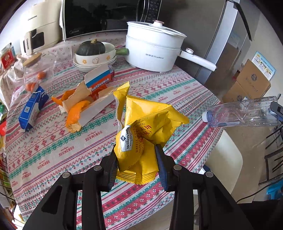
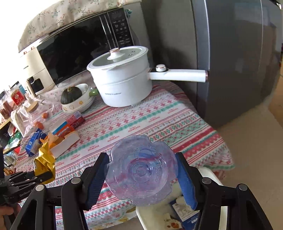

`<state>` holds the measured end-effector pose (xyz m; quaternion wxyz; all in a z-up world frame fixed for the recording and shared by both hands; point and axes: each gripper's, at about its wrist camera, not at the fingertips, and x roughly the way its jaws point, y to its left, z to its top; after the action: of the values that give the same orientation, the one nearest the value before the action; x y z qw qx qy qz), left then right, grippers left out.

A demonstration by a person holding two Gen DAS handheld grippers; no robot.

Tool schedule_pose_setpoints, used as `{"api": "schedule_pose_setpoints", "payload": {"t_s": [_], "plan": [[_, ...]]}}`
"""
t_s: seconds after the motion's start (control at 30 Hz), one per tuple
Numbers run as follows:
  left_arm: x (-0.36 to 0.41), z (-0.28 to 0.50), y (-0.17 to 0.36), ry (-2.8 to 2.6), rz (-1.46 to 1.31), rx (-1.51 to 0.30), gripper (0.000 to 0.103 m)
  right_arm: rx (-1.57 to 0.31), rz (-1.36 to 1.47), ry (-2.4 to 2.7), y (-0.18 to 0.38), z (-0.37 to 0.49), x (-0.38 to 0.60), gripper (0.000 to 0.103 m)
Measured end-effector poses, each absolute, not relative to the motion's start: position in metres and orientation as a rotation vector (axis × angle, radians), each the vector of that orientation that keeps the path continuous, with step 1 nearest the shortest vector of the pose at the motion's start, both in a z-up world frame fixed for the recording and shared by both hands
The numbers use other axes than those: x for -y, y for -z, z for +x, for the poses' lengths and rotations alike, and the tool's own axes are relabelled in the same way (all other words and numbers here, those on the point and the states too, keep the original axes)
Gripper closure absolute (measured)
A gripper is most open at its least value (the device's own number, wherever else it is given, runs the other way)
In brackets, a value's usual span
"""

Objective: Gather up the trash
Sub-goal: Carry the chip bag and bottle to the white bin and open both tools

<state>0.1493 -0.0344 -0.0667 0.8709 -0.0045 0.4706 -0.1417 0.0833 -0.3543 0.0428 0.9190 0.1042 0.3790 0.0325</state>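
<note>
My left gripper is shut on a crumpled yellow snack wrapper and holds it above the patterned tablecloth. The wrapper also shows in the right wrist view. My right gripper is shut on a clear empty plastic bottle, seen bottom-on; in the left wrist view the bottle hangs beyond the table's right edge. A torn cardboard box with orange peel and a blue carton lie on the table.
A white electric pot with a long handle, a bowl holding a dark squash, a microwave and a grey fridge stand at the back. A white bin with trash sits below the table edge. Cardboard boxes stand on the floor.
</note>
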Motion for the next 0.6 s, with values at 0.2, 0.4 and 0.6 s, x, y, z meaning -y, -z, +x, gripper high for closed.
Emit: {"api": "schedule_pose_setpoints", "payload": {"t_s": [0.2, 0.4, 0.6], "plan": [[0.064, 0.151, 0.070, 0.348, -0.017, -0.997, 0.062, -0.764, 0.257, -0.023, -0.047, 0.054, 0.394, 0.038], [0.113, 0.142, 0.080, 0.449, 0.040, -1.025, 0.062, -0.771, 0.298, 0.018, -0.043, 0.026, 0.435, 0.038], [0.174, 0.124, 0.098, 0.595, 0.110, -1.081, 0.062, -0.847, 0.314, 0.051, -0.015, 0.016, 0.461, 0.038]]}}
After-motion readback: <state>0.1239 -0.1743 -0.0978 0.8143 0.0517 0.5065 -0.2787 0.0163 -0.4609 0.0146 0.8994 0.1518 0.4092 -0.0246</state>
